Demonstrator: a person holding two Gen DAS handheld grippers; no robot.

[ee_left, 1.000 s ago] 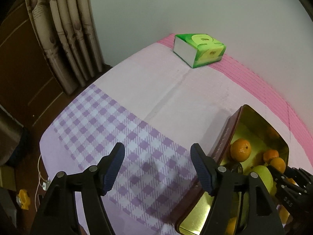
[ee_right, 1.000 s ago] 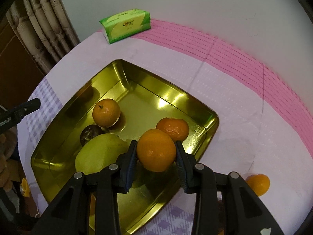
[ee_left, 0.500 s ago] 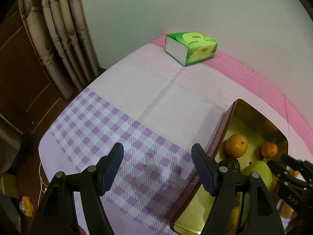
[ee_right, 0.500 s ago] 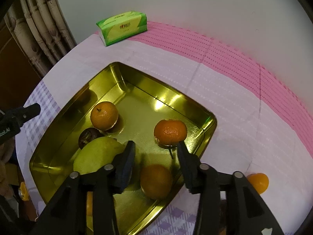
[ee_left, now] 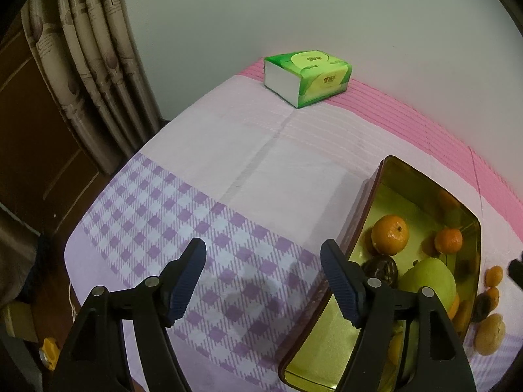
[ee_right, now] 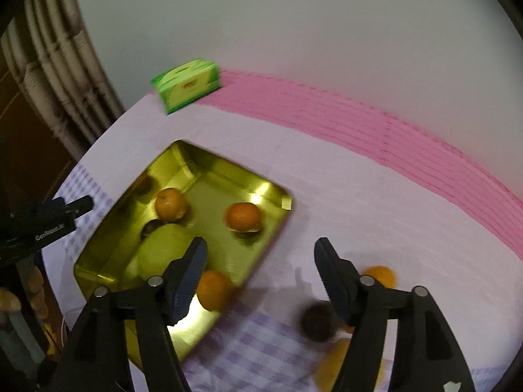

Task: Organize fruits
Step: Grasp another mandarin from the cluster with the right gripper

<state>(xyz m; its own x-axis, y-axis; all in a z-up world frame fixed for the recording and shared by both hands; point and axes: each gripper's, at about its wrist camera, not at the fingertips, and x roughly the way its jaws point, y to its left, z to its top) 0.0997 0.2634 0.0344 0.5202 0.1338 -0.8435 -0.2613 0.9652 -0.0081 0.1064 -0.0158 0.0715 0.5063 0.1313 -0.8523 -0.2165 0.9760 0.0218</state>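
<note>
A gold metal tray (ee_right: 212, 176) on the table holds two oranges (ee_right: 171, 204) (ee_right: 243, 217), a green pear-like fruit (ee_right: 163, 248), a small dark fruit (ee_right: 152, 227) and a third orange (ee_right: 212, 289) in its near corner. My right gripper (ee_right: 260, 251) hangs above the tray's right rim and the cloth, its jaws opening with nothing between them. Loose on the cloth to the right lie an orange (ee_right: 379, 276), a dark fruit (ee_right: 318, 323) and a yellowish fruit (ee_right: 336, 362). My left gripper (ee_left: 263, 254) stands open and empty over the checked cloth, left of the tray (ee_left: 362, 205).
A green tissue box (ee_left: 307, 78) sits at the table's far edge by the wall. Curtains (ee_left: 94, 81) hang at the left, past the table's left edge. Pale cloth (ee_left: 261, 163) lies between the box and the tray.
My right gripper let go of the orange, which now lies in the tray's near corner, then rose and swung right. The left gripper barely moved.
</note>
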